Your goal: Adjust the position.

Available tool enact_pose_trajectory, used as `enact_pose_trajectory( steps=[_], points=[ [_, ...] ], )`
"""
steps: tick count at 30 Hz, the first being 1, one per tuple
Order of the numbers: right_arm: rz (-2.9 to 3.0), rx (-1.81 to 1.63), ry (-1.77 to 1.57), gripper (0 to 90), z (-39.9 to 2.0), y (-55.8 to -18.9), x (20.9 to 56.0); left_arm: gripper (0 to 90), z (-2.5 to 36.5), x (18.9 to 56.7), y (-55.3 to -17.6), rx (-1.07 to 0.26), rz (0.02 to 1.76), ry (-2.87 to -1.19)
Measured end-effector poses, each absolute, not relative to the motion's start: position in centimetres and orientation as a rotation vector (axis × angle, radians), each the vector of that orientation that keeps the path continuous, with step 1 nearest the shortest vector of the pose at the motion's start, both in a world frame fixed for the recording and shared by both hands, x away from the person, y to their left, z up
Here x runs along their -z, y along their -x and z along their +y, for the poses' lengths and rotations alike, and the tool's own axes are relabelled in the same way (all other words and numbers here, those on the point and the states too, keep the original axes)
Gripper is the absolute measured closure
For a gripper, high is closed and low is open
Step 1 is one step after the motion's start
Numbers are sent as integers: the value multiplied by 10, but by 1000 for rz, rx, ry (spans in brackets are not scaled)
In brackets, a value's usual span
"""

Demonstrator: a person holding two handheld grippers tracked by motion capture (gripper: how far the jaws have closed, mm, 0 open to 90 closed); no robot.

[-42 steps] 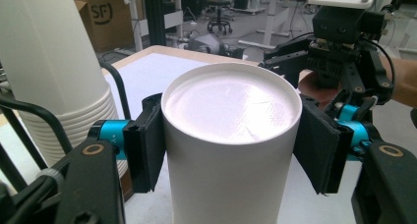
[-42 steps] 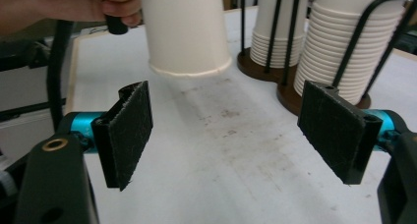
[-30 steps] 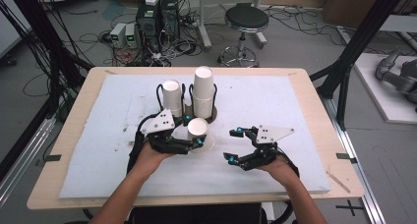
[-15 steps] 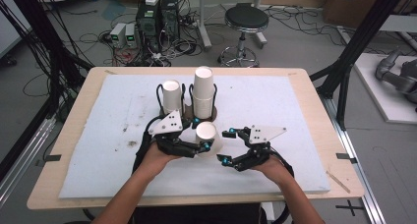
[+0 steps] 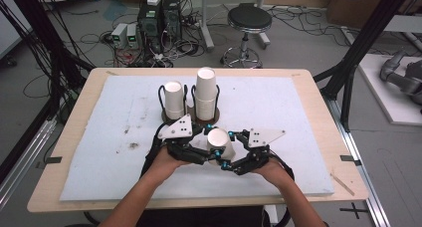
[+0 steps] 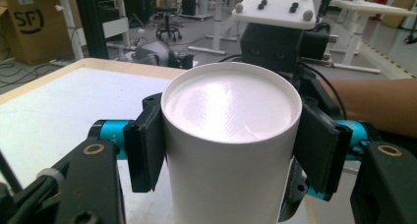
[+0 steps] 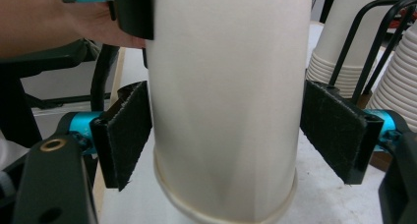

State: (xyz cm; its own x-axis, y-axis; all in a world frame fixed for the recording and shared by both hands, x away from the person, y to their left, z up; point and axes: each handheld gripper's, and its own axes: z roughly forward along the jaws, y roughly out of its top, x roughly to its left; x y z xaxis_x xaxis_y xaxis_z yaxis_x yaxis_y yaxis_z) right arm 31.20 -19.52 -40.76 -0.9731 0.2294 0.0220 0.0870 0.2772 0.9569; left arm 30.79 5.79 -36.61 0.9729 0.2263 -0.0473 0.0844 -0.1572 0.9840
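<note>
A white paper cup is held upside down, closed base up, just above the white mat. My left gripper comes in from the left and is shut on it. In the left gripper view both pads press the cup just below its base. My right gripper reaches in from the right with its jaws on either side of the same cup. In the right gripper view the cup stands between the pads, which flank it closely near the rim without squeezing it.
Two stacks of white cups stand in a black wire holder just behind the grippers, close to the right gripper's far pad. The white mat covers the wooden table. Bare mat lies left and right.
My left gripper carried the cup to the right, towards the table's middle. My right gripper moved left and its open jaws now straddle the cup.
</note>
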Motion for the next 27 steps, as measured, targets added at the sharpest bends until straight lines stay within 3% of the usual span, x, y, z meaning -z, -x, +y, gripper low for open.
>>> enact_pose_trajectory(
  steps=[3, 5, 10, 11, 12, 13, 15, 27],
  points=[
    [2424, -1796, -270, 223, -195, -311, 408, 355, 56, 366, -307, -118, 215, -1722],
    [2435, -1796, -232, 294, -195, -312, 408, 356, 56, 366, -307, -119, 212, -1726],
    [2444, -1775, -192, 374, -198, -312, 406, 361, 57, 366, -308, -111, 205, -1738],
    [2447, -1762, -188, 380, -198, -313, 406, 357, 57, 365, -308, -117, 201, -1765],
    [2454, -1713, -191, 382, -198, -312, 406, 282, 56, 364, -307, -133, 206, -1784],
    [2454, -1713, -191, 382, -198, -312, 406, 282, 55, 363, -307, -155, 221, -1815],
    [2455, -1702, -188, 382, -199, -312, 405, 196, 55, 359, -308, -153, 217, -1834],
    [2508, -1642, -164, 378, -196, -312, 406, 208, 43, 350, -316, -113, 144, -1926]
  ],
)
